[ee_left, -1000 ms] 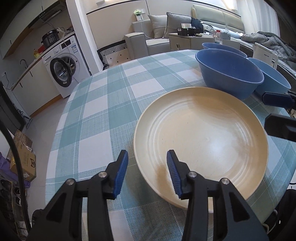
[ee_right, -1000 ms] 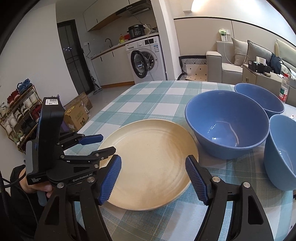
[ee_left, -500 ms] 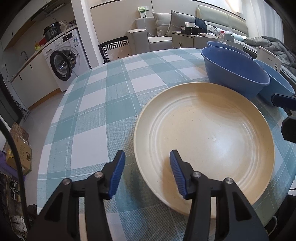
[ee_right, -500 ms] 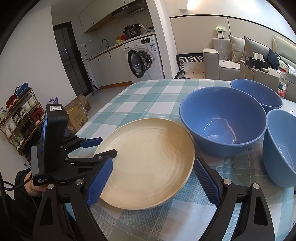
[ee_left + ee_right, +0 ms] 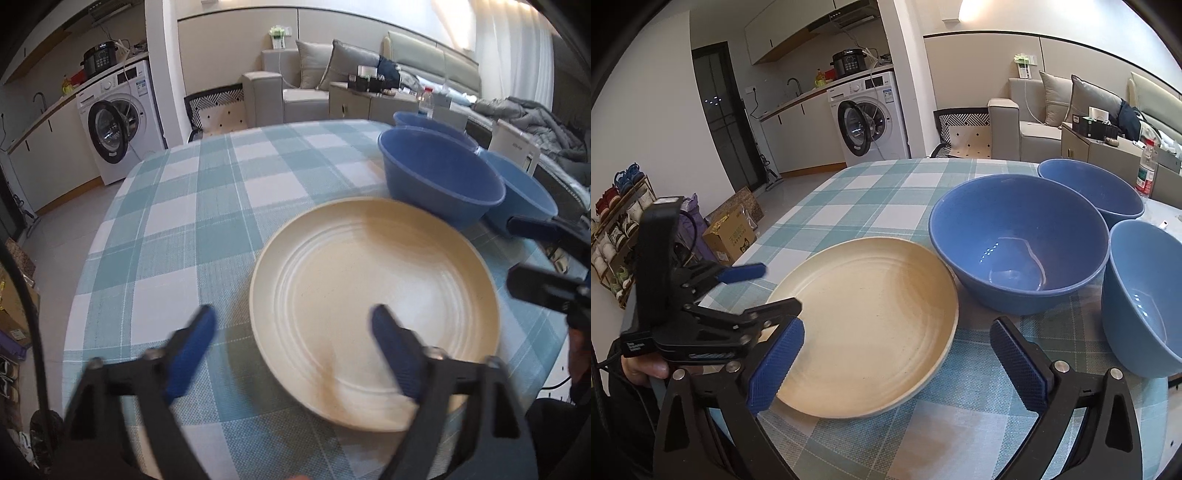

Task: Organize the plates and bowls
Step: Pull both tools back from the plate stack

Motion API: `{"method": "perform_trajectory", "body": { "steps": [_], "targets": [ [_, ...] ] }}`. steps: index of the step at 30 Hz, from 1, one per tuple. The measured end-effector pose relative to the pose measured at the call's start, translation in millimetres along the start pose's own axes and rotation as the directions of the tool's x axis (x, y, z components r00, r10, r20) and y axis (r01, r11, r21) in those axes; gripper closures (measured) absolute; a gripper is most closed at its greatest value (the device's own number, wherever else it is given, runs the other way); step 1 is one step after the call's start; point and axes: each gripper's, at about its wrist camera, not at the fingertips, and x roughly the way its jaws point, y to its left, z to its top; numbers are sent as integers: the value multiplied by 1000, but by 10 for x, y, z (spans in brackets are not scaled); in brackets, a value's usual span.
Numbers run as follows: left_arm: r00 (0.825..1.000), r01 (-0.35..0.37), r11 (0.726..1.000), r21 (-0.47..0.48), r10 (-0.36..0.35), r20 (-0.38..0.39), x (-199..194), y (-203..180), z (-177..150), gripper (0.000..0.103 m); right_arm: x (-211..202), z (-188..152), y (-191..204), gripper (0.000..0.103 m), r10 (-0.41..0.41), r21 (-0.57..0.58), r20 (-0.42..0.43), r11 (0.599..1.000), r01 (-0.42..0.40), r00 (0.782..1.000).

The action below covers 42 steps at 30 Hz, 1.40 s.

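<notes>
While both tools' jaws are opening, left tool [image 5: 291, 332] straddling the cream plate's [image 5: 864, 325] rim, right tool [image 5: 897, 354] gripping nothing, risk is small. A careless regrasp could push the plate off the surface's [image 5: 177, 206] near edge.

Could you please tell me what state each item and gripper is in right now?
Cream plate: flat on the checked tablecloth, empty, ungripped.
Three blue bowls: upright, empty, unstacked.
Left gripper: jaws opening, astride the plate's rim.
Right gripper: jaws opening, nothing held.
Washing machine: door ajar.

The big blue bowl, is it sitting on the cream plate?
No. The bowl stands on the checked tablecloth beside the plate, not on it.
</notes>
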Motion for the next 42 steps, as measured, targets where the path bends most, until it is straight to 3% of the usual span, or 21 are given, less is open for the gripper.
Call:
{"method": "perform_trajectory", "body": {
  "steps": [6,42],
  "targets": [
    [998,37,999,-7,-36,59,-171,-38,82,0,-50,11,-46,1,-14,10,8,1000,14,1000],
    [989,40,997,-65,-30,148,-261,-152,548,0,-793,285,-470,1,-135,53,130,990,129,982]
  ]
}}
